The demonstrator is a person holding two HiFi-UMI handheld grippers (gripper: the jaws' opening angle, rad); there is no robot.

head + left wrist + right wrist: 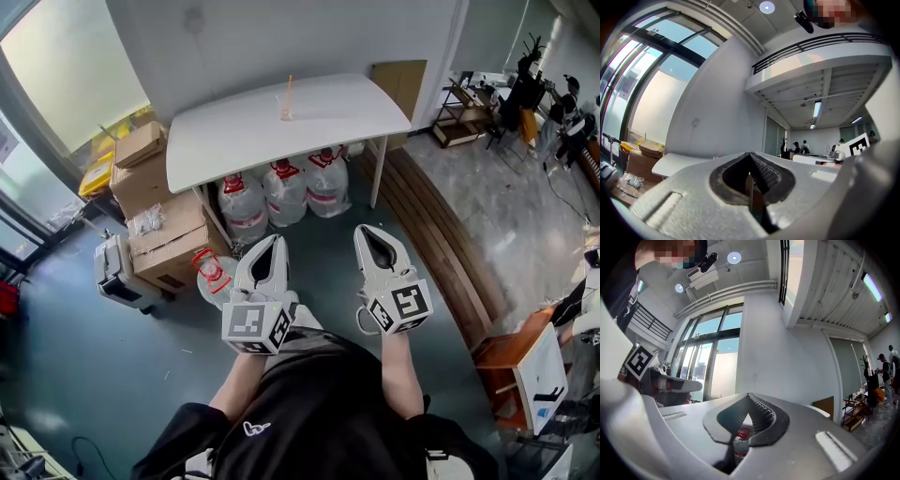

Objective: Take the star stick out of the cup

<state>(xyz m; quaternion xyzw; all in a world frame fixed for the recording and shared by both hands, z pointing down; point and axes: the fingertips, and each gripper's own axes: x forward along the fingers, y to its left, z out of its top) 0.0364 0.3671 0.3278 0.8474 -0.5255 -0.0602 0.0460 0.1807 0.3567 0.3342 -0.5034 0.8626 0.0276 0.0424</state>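
**Inspector:** State of the work surface?

**Recorder:** A white table (242, 131) with rounded corners stands against the far wall (281, 37). Its top carries one item only: a clear cup (285, 112), far of centre, with the star stick (289, 91) upright in it. The stick is a thin orange rod; its head is too small to make out.

**Inspector:** Below and beside the table?

**Recorder:** Three large water jugs (285, 193) with red caps stand under it in a row. Stacked cardboard boxes (161, 227) sit to the left, near a tall window (66, 56). The floor (94, 356) is grey-blue; wooden boards (436, 239) run along the right, with pale tile beyond them.

**Inspector:** The grippers?

**Recorder:** Both are held near the person's body, well apart from the table. The left gripper (274, 241) has its jaws brought together with nothing between them, and its own view confirms this (750, 157). The right gripper (367, 231) is likewise fully closed and empty (749, 397).

**Inspector:** Task item status?

**Recorder:** The stick is in the cup, and neither gripper touches it.
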